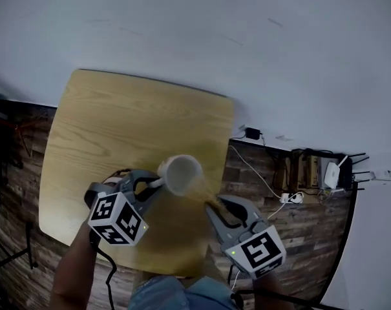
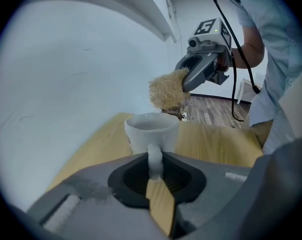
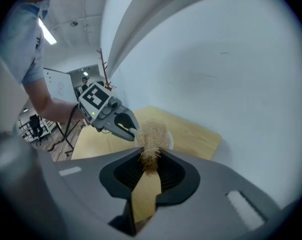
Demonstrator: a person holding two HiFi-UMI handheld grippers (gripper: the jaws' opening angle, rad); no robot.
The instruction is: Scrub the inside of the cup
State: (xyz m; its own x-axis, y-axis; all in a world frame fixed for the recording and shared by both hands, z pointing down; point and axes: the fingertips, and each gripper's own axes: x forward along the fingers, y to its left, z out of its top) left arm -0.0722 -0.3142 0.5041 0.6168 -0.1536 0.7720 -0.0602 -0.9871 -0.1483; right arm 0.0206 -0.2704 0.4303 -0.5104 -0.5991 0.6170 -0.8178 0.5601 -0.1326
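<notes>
Cup point(image 1: 180, 173) being held by its handle — left gripper point(image 1: 154, 185) pinching it, right gripper point(image 1: 213, 206) squeezing a scrubber point(image 2: 166, 89) (straw-coloured), hovering outside the rim.

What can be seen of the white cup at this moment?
The cup is plain white, looks ceramic and has a loop handle. It sits roughly upright, mouth up, and looks empty inside. The left gripper is shut on the handle, over the wooden table; whether the base rests there is hidden. A straw-coloured scrubber in the right gripper hangs just above its rim, not inside.

Right gripper view: cup point(image 3: 170, 141) mostly hidden behind scrubber point(image 3: 151, 134)
</notes>
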